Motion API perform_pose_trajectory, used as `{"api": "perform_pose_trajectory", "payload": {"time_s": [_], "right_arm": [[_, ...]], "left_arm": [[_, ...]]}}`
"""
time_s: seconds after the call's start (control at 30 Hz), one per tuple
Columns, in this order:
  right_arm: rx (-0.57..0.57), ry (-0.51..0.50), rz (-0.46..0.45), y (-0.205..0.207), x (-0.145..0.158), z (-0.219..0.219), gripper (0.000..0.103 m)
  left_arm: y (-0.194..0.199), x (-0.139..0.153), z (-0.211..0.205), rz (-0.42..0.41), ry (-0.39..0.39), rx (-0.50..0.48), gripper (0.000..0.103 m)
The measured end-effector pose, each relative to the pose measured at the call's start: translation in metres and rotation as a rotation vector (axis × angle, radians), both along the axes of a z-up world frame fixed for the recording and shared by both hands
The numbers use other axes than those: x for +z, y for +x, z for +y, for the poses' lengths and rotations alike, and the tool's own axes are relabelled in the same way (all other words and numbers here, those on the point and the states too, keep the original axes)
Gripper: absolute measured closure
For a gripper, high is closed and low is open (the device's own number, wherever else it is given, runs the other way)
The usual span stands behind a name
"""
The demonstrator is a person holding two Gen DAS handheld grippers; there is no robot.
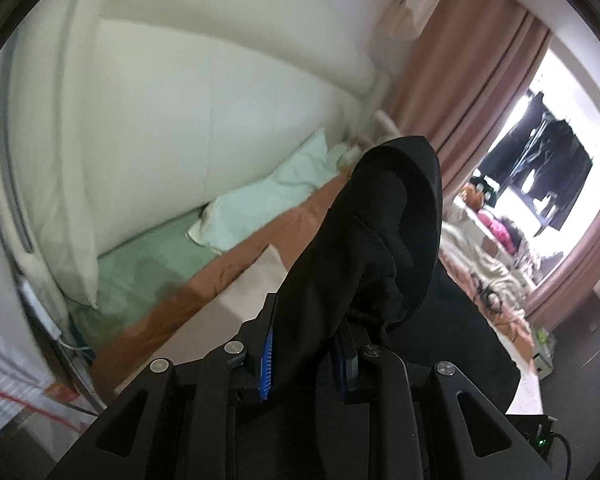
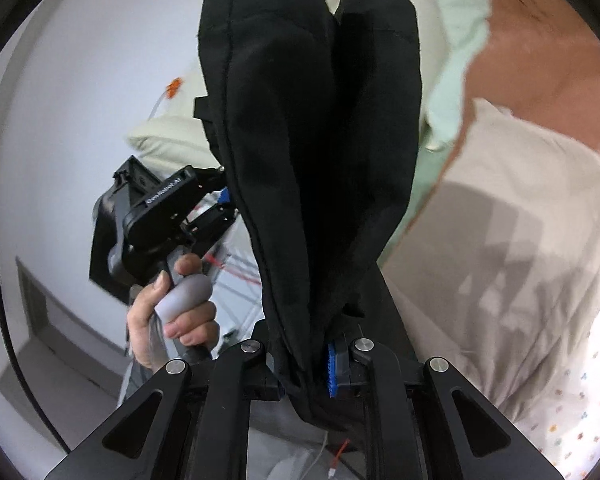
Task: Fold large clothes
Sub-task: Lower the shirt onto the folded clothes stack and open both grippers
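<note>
A large black garment (image 1: pixel 376 236) is bunched up between the blue pads of my left gripper (image 1: pixel 304 356), which is shut on it; the cloth rises in a folded hump and trails down to the right over the bed. In the right wrist view the same black garment (image 2: pixel 316 132) stands up in two thick folds, pinched at its base by my right gripper (image 2: pixel 306 368), shut on it. The left gripper (image 2: pixel 220 208) shows there too, held by a person's hand (image 2: pixel 180 312) on its grey handle, its fingers reaching into the cloth's left edge.
A bed with a beige sheet (image 2: pixel 512 248), a brown blanket (image 1: pixel 220 268) and a pale green pillow (image 1: pixel 268 204) lies below. A white padded headboard (image 1: pixel 188 112) stands behind. Pink curtains (image 1: pixel 472 80) and a bright window (image 1: pixel 540 152) are at the right. A flower-print cloth (image 2: pixel 580 420) lies at the lower right.
</note>
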State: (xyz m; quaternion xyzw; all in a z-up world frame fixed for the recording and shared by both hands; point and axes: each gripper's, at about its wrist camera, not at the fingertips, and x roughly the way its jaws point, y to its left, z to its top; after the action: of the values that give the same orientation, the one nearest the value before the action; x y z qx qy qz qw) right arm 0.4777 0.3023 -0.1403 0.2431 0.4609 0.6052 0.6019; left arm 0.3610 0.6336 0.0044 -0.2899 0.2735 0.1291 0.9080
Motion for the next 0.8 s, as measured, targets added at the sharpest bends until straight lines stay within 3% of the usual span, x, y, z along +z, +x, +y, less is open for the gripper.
{"api": "perform_pose_trajectory", "payload": {"time_s": [0.2,0.33,0.4,0.5,0.57,0.67,0.8], "right_arm": [[-0.041,-0.040,0.033,0.042,-0.028,-0.017,0.088],[-0.081,-0.086,0.047,0.072,-0.049,-0.024,0.088],[-0.089,-0.141,0.043,0.086,-0.066,-0.019,0.088],[-0.111,-0.223,0.025,0.101,-0.089,-0.013,0.088],[-0.136,-0.295,0.057,0.115,-0.115,-0.016,0.089],[-0.136,-0.299,0.098,0.125,-0.138,-0.023,0.089],[-0.119,-0.324,0.046,0.122,-0.131,-0.017,0.089]], "left_arm": [[0.054,-0.036,0.004,0.050,-0.039,-0.018,0.081],[0.085,-0.051,0.003,0.092,0.002,0.009,0.080],[0.091,-0.059,0.003,0.144,0.039,0.048,0.074],[0.080,-0.071,0.005,0.151,0.031,0.083,0.059],[0.062,-0.080,0.005,0.137,0.009,0.092,0.044],[0.034,-0.095,0.000,0.152,0.038,0.111,0.042],[-0.001,-0.122,-0.008,0.195,0.025,0.127,0.042]]}}
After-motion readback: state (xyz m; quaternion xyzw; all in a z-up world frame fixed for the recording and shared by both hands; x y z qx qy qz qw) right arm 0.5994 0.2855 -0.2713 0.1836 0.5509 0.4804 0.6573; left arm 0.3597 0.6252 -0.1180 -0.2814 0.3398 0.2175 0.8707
